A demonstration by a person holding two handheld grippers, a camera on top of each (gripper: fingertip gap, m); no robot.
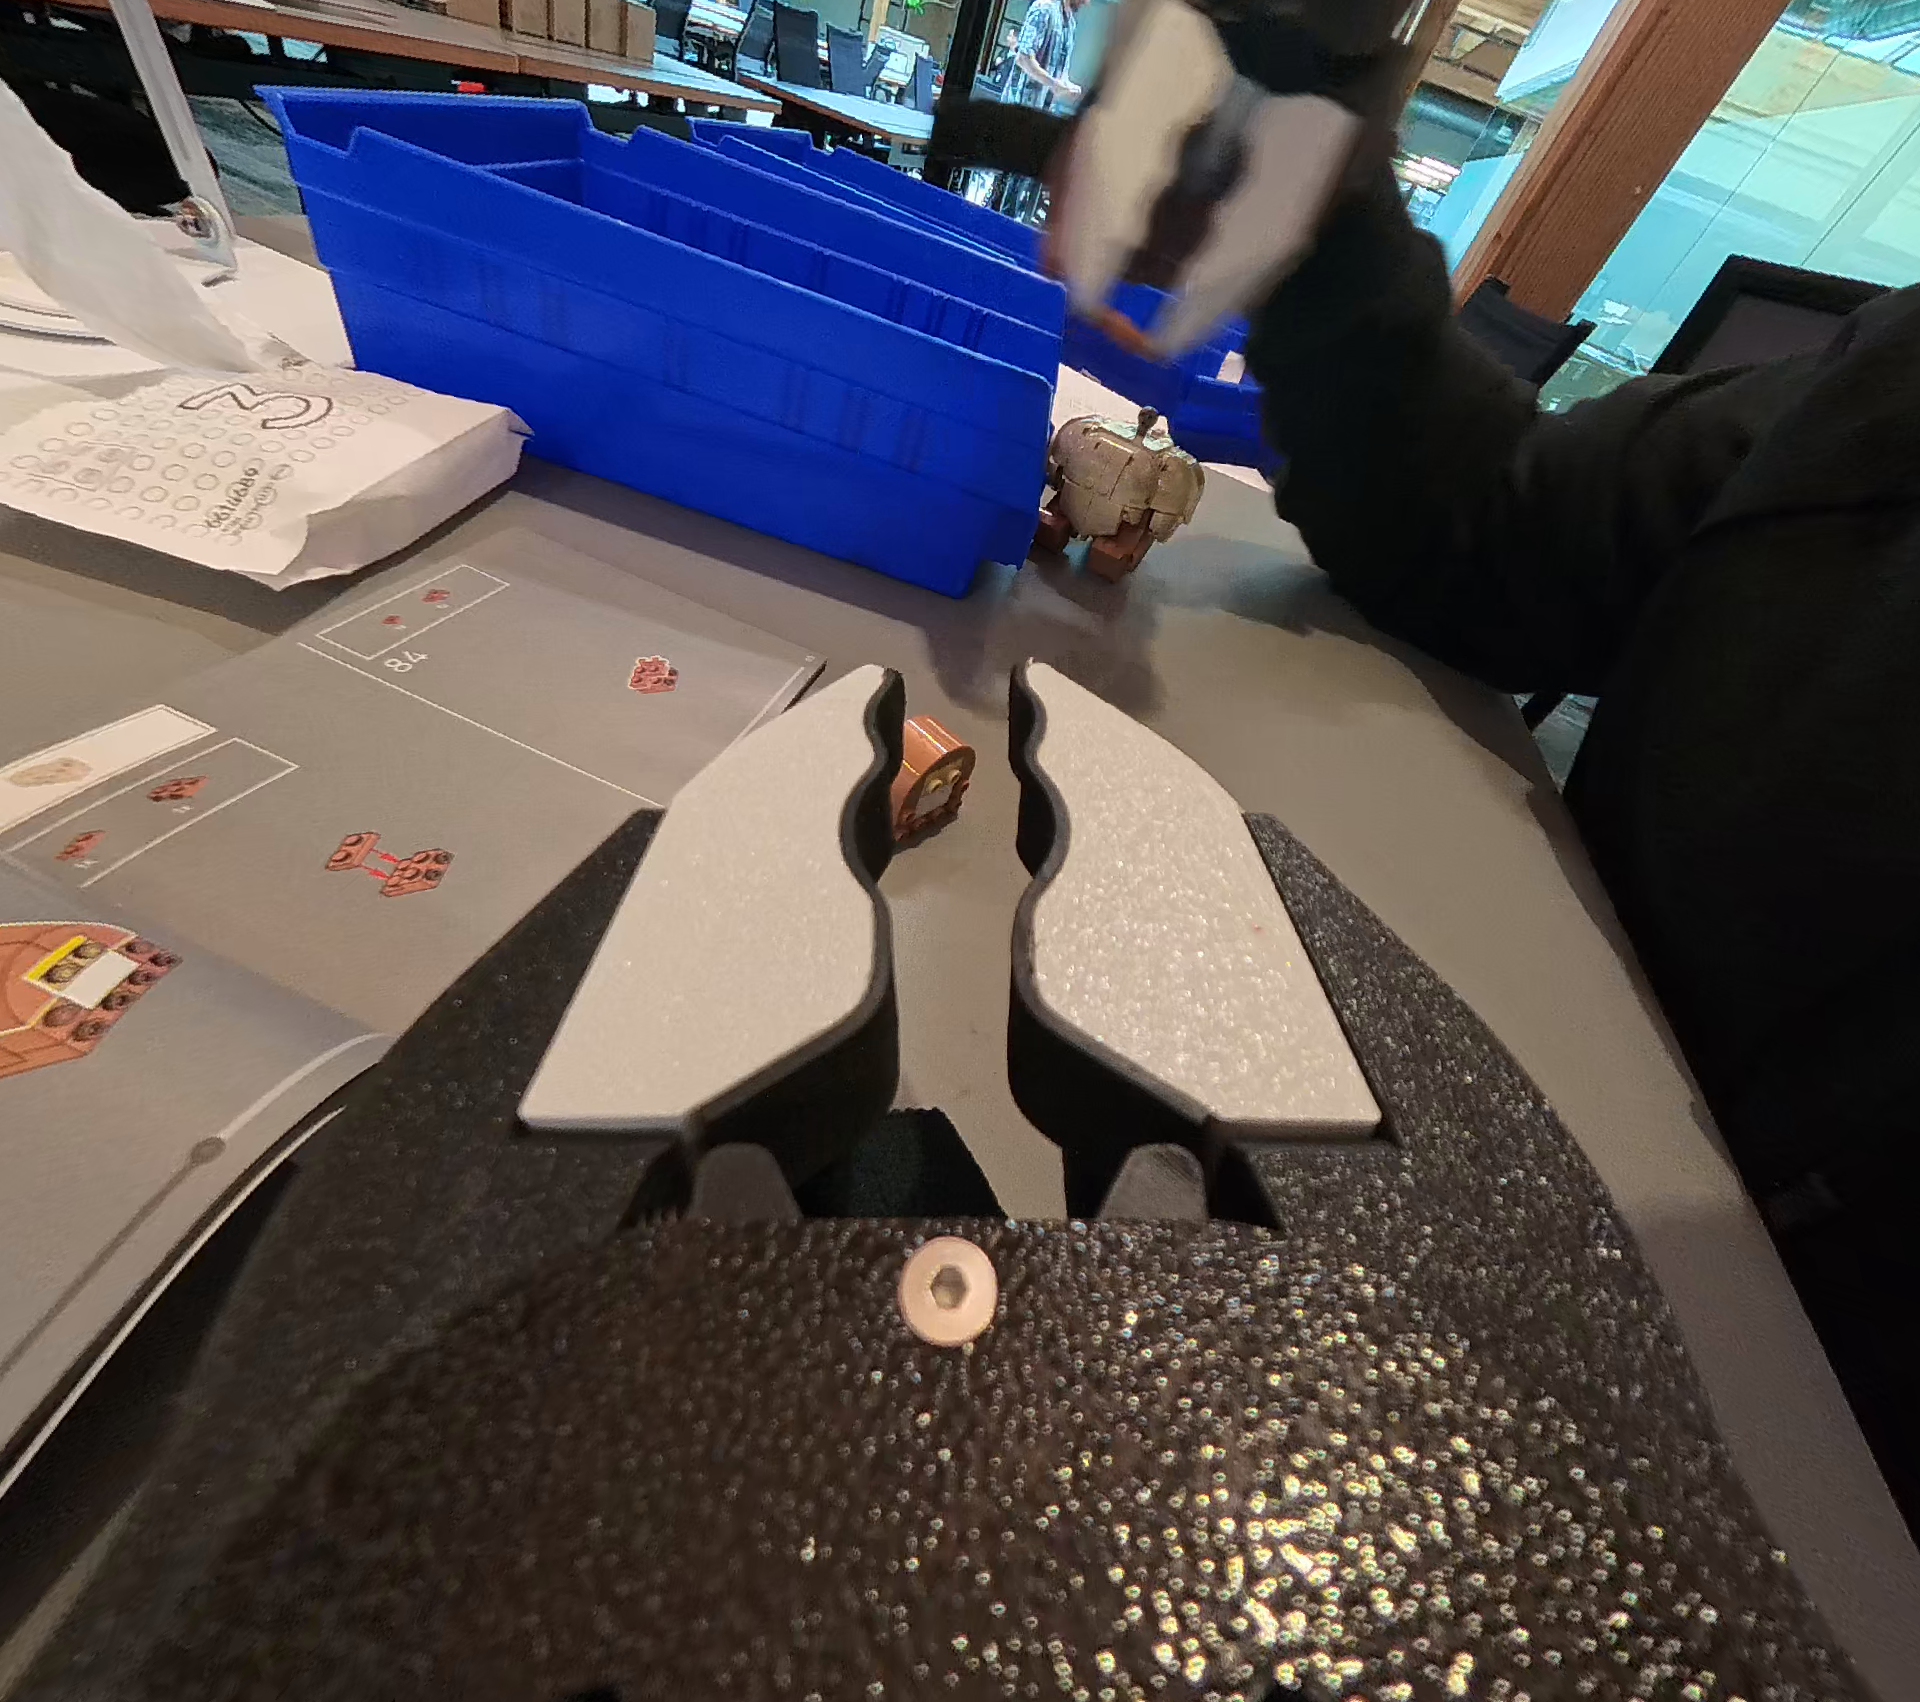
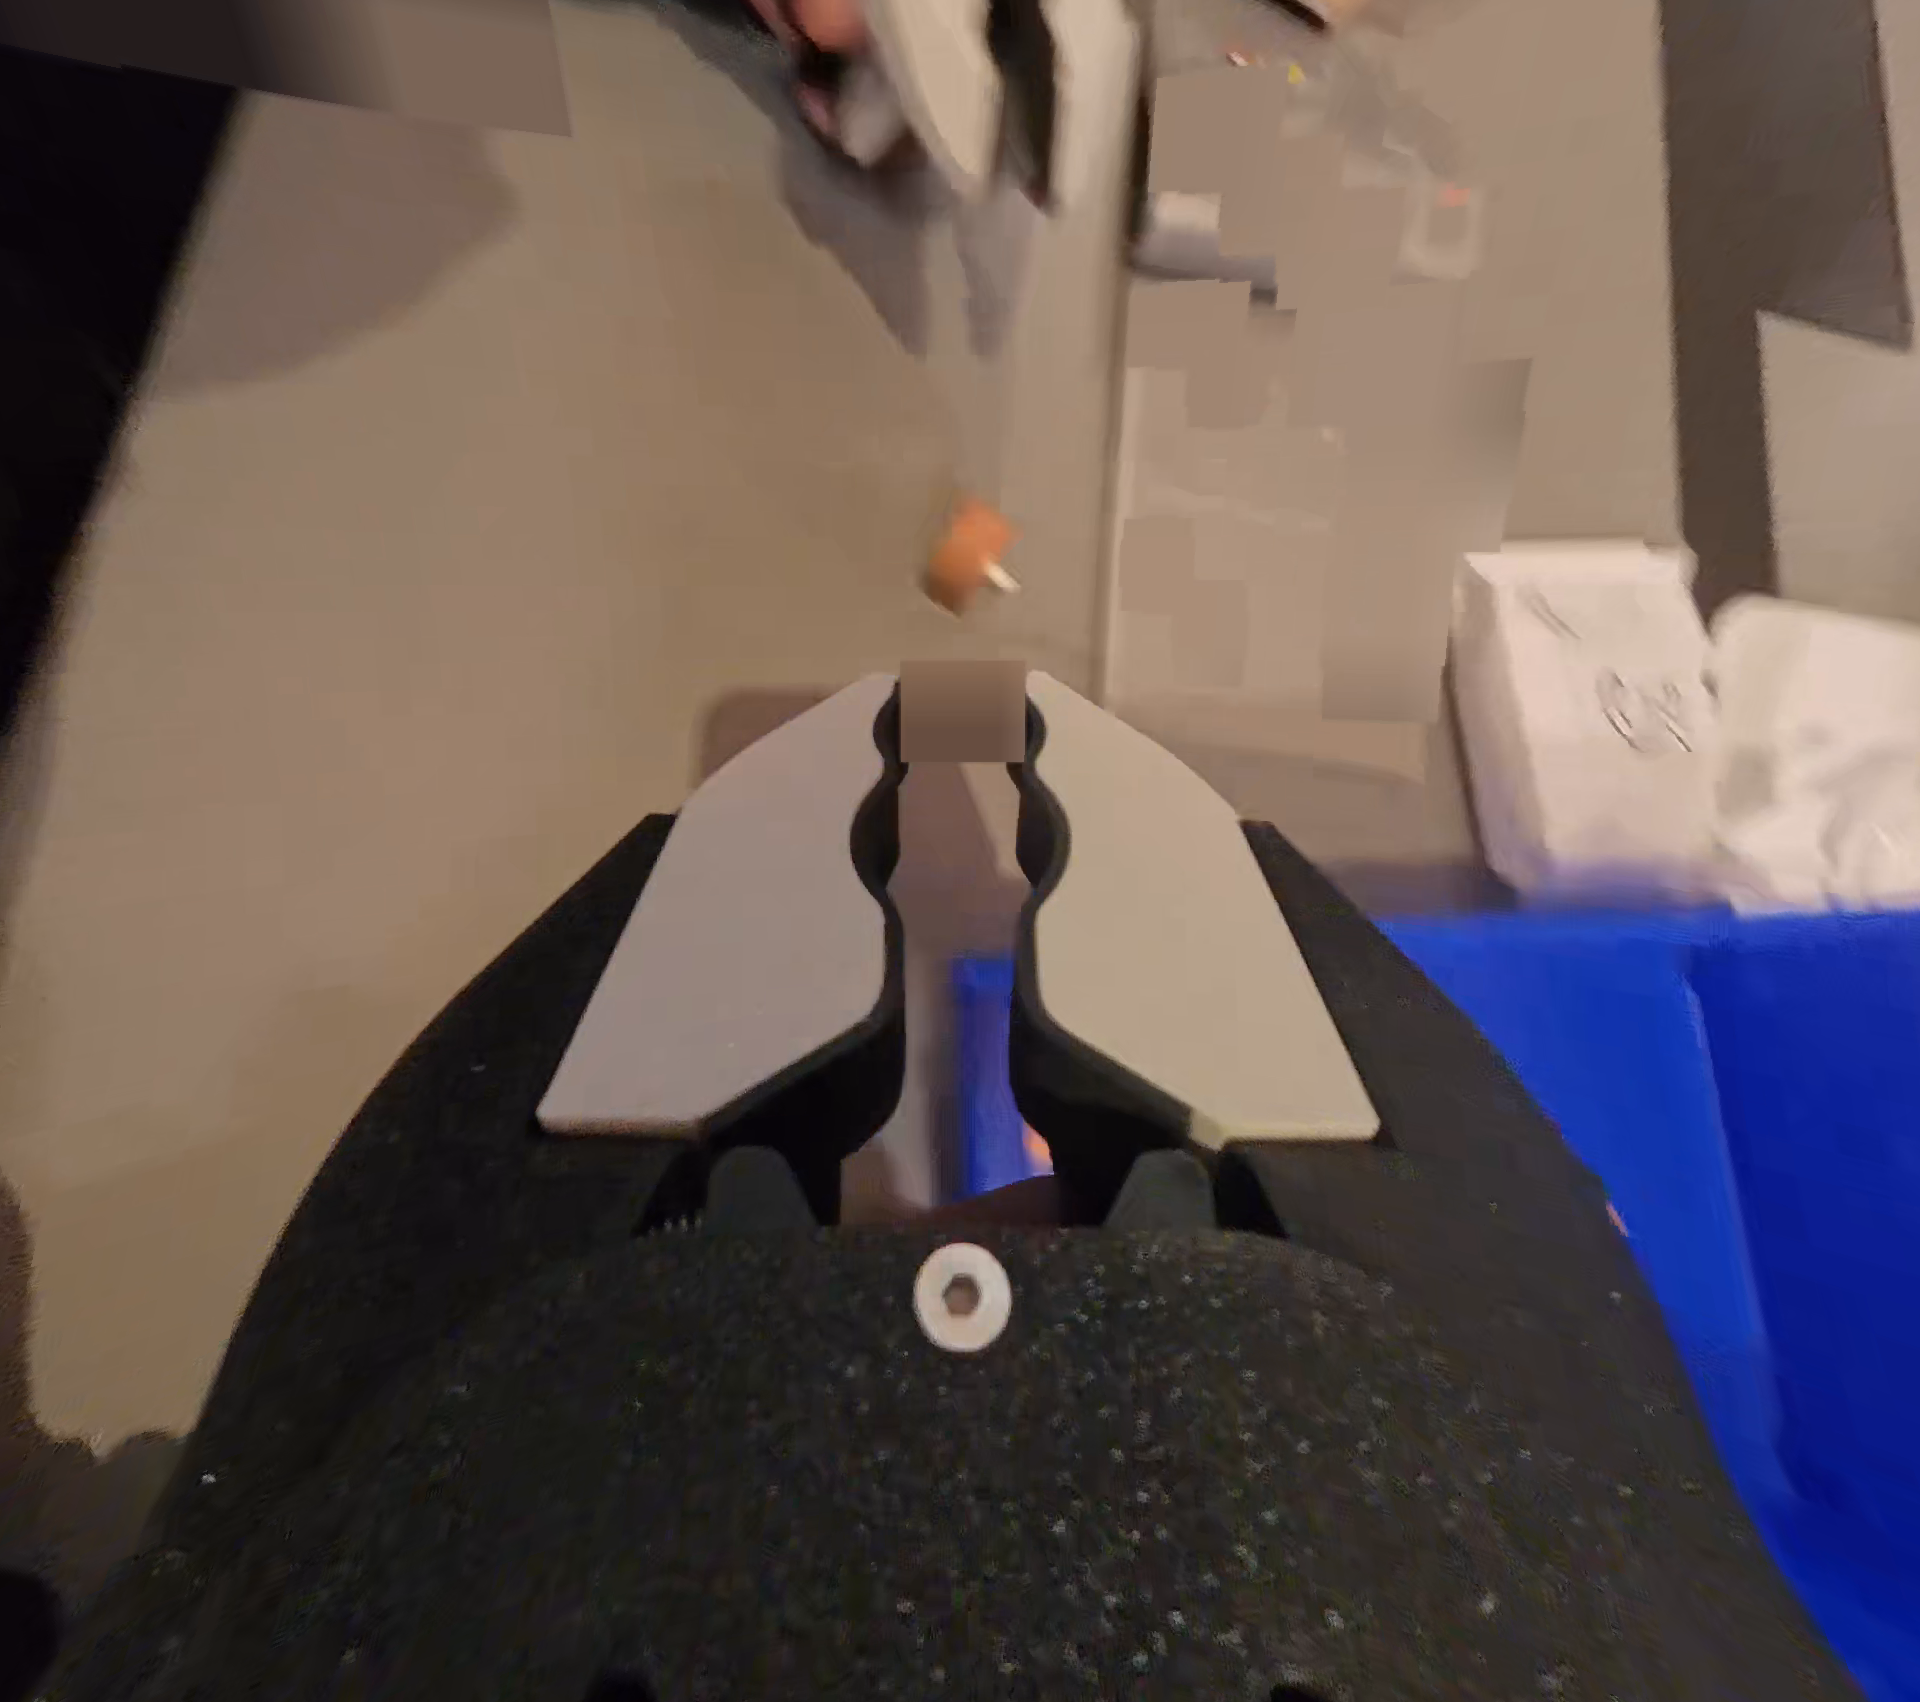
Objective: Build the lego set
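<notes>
1. The left hand-held gripper (image 1: 951, 686) hangs low over the grey bench (image 1: 1299, 769), its fingers apart. A brown rounded brick (image 1: 935, 774) lies on the bench between them, close by the left finger and clear of the right one, so not gripped.
2. The right hand-held gripper (image 1: 1138, 322) is raised above the blue bins (image 1: 675, 322) – blurred, it seems clamped on a small brown piece (image 1: 1117, 324).
3. A grey-and-brown brick model (image 1: 1122, 478) stands beside the bins – an open instruction booklet (image 1: 468, 717) lies toward the bench's left edge.
</notes>
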